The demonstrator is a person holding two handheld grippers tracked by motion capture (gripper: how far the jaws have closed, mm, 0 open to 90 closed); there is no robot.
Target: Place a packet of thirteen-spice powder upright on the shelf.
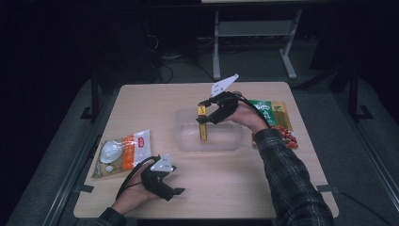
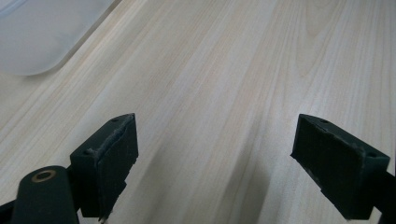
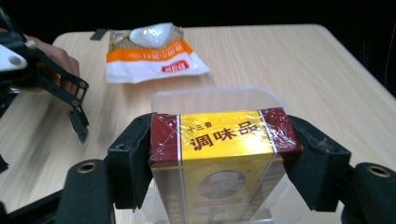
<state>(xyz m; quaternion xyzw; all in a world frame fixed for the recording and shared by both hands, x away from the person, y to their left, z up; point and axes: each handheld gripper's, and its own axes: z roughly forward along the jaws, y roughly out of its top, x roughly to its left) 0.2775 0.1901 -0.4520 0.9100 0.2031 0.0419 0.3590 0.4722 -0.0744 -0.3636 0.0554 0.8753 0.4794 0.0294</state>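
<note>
My right gripper (image 1: 203, 116) is shut on a yellow and dark red seasoning box (image 3: 218, 140) with Chinese print; both pads press on its two ends. In the high view the box (image 1: 203, 126) hangs upright over a clear plastic tub (image 1: 188, 141) at the table's middle. The tub's rim (image 3: 210, 95) lies just beyond the box in the right gripper view. My left gripper (image 1: 171, 186) rests low near the table's front edge, open, with bare wood between its pads (image 2: 114, 158). It also appears at the left of the right gripper view (image 3: 77, 109).
A white and orange food packet (image 1: 123, 153) lies at the left of the table. A green packet (image 1: 268, 112) and a red bag (image 1: 287, 136) lie at the right, partly behind my right forearm. A corner of the tub (image 2: 32, 37) shows in the left gripper view.
</note>
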